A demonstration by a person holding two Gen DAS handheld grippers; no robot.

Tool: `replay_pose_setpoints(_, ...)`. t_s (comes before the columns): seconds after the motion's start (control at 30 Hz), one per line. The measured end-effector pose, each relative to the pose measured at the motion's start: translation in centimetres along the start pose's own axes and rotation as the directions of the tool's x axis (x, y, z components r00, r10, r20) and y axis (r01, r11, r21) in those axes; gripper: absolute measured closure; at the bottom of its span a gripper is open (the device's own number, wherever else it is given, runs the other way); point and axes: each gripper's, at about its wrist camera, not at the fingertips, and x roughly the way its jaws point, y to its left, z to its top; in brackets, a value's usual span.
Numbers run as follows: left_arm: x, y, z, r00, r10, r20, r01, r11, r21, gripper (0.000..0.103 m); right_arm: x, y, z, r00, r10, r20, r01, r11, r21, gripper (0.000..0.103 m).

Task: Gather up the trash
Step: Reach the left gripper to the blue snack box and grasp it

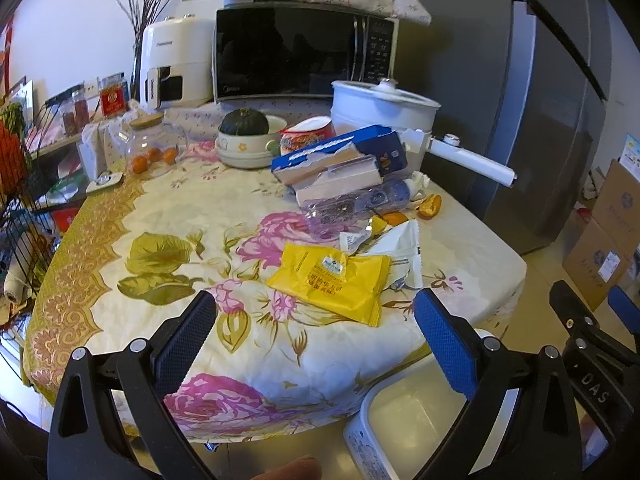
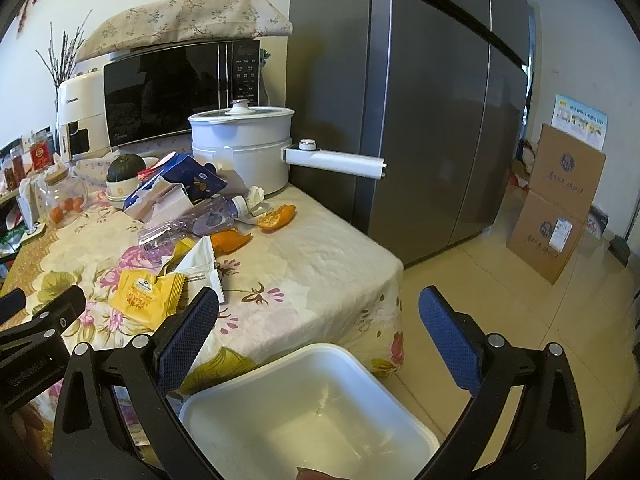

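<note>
Trash lies on the floral tablecloth: a yellow snack wrapper (image 1: 332, 284) (image 2: 144, 296), a white wrapper (image 1: 400, 248) (image 2: 200, 268), a crushed clear plastic bottle (image 1: 352, 204) (image 2: 192, 224), a torn blue carton (image 1: 340, 156) (image 2: 180, 184), orange peels (image 1: 430, 206) (image 2: 276, 218) and a crumpled tissue (image 2: 256, 196). A white bin (image 2: 312, 412) (image 1: 404, 416) stands on the floor below the table's near edge and looks empty. My left gripper (image 1: 316, 320) is open, hovering just short of the yellow wrapper. My right gripper (image 2: 320, 320) is open above the bin.
At the back stand a white electric pot (image 1: 384, 112), a microwave (image 1: 296, 52), an air fryer (image 1: 176, 64), a bowl with a squash (image 1: 244, 136) and a glass jar of small oranges (image 1: 156, 148). A grey fridge (image 2: 432, 100) and cardboard boxes (image 2: 556, 204) are at right.
</note>
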Motion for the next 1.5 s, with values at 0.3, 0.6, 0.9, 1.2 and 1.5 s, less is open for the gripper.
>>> replay_pose_setpoints(0.3, 5.8, 3.3, 0.7, 0.961, -0.031, -0.274, 0.002, 0.994, -0.108, 0.007, 4.0, -2.0, 4.3, 0.944, 0.214, -0.251, -0.152, 0.958, 0.245, 0.007)
replay_pose_setpoints(0.6, 3.3, 1.4, 12.4, 0.992, -0.124, -0.030, 0.120, 0.987, -0.105, 0.007, 9.3, -4.8, 2.3, 0.890, 0.276, -0.363, -0.115, 0.906, 0.407, 0.007)
replay_pose_setpoints(0.9, 12.0, -7.9, 13.2, 0.981, 0.013, -0.195, 0.076, 0.895, 0.440, 0.007, 10.8, -7.1, 2.2, 0.832, 0.426, -0.356, -0.140, 0.781, 0.608, 0.007)
replay_pose_setpoints(1.2, 18.9, -10.6, 16.2, 0.962, 0.258, -0.091, -0.140, 0.749, 0.647, 0.007, 12.0, -7.6, 3.3, 0.813, 0.457, -0.360, -0.155, 0.767, 0.623, 0.007)
replay_pose_setpoints(1.5, 18.0, -10.7, 16.8, 0.983, 0.147, -0.112, -0.030, 0.727, 0.686, 0.068, 12.9, -6.9, 3.1, 0.793, 0.471, -0.387, -0.155, 0.770, 0.619, 0.007)
